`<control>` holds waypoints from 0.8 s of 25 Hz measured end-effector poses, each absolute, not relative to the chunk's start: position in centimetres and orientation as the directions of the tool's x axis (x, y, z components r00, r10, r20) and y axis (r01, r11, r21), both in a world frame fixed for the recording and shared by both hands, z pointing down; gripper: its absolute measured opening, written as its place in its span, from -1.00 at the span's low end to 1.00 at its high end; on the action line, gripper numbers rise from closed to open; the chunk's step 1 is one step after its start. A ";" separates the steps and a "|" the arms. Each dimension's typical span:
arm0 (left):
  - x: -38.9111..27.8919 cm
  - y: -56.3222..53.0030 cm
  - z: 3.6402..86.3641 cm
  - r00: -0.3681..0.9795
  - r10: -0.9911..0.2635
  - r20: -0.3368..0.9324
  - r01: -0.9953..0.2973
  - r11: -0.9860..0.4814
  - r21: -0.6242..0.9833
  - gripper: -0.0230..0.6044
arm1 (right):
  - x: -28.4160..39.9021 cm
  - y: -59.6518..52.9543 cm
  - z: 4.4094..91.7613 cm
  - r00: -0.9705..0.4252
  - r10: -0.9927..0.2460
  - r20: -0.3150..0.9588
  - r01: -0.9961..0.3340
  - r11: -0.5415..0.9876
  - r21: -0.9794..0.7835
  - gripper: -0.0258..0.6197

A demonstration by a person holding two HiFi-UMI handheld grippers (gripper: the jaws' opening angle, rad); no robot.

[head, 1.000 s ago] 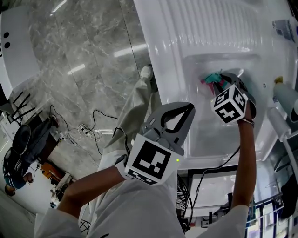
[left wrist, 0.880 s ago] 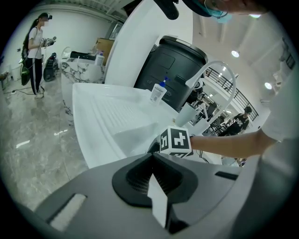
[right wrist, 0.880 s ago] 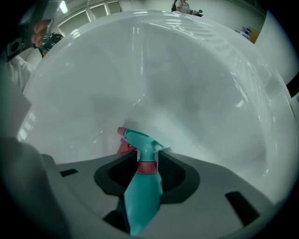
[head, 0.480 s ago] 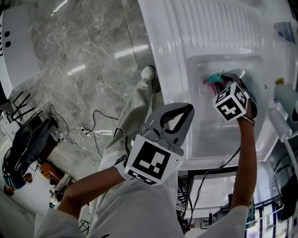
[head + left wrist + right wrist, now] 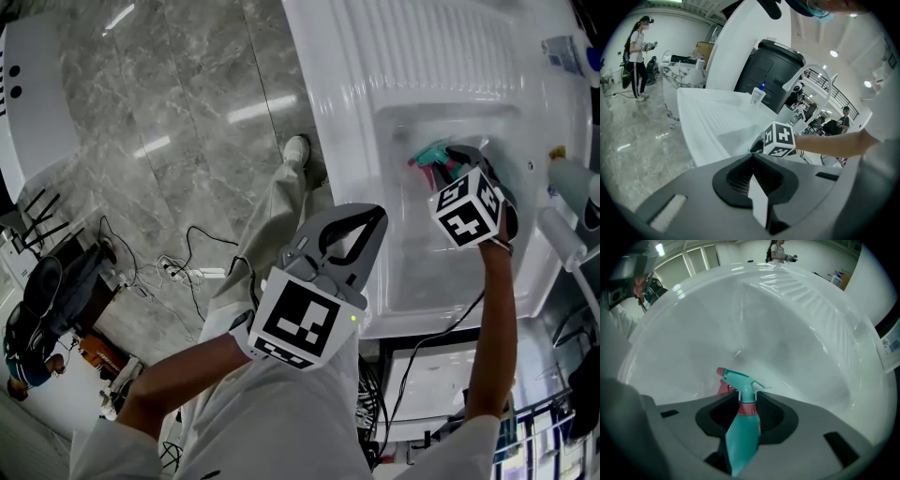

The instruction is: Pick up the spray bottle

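Over at the white sink [image 5: 328, 103]: the black bin [image 5: 773, 70] stood behind it, contents not visible. The basin [image 5: 412, 253] was the container that mattered. It held just the spray bottle [image 5: 740, 427], teal with a pink collar, and nothing else showed in it. Right gripper [image 5: 457, 161] pointed straight down into the basin, jaws closed onto the bottle's body below the collar, trigger head poking out past the tips. Left gripper [image 5: 752, 157] hung outside the sink's front edge, jaws fully together, nothing in them. Small blue-capped bottle [image 5: 758, 95] sat on the far ledge, not involved. Progress, my read: reach and grasp done, lift outstanding. The bottle was down inside the basin, and I couldn't tell whether it had cleared the floor.
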State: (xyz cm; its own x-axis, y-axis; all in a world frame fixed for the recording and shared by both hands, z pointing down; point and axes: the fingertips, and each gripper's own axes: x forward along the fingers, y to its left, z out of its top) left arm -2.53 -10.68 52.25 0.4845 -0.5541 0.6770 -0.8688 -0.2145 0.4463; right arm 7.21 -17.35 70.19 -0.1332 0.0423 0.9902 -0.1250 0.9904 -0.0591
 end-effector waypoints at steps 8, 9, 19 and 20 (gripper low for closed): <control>-2.4 -9.7 49.6 0.490 -0.574 0.656 -0.869 -0.267 0.416 -0.91 | 6.4 -17.0 64.4 -0.252 -0.095 0.963 -0.249 0.968 0.030 -0.57; -2.3 -9.5 49.2 0.490 -0.577 0.653 -0.870 -0.275 0.410 -0.91 | 6.3 -16.8 63.5 -0.270 -0.116 0.956 -0.268 0.963 0.041 -0.57; -1.6 -7.9 43.3 0.496 -0.634 0.593 -0.868 -0.356 0.346 -0.91 | 6.6 -15.0 52.0 -0.428 -0.370 0.825 -0.476 0.868 0.142 -0.57; -1.5 -7.7 42.5 0.499 -0.638 0.587 -0.867 -0.364 0.340 -0.92 | 6.8 -14.6 50.9 -0.439 -0.393 0.808 -0.500 0.854 0.144 -0.57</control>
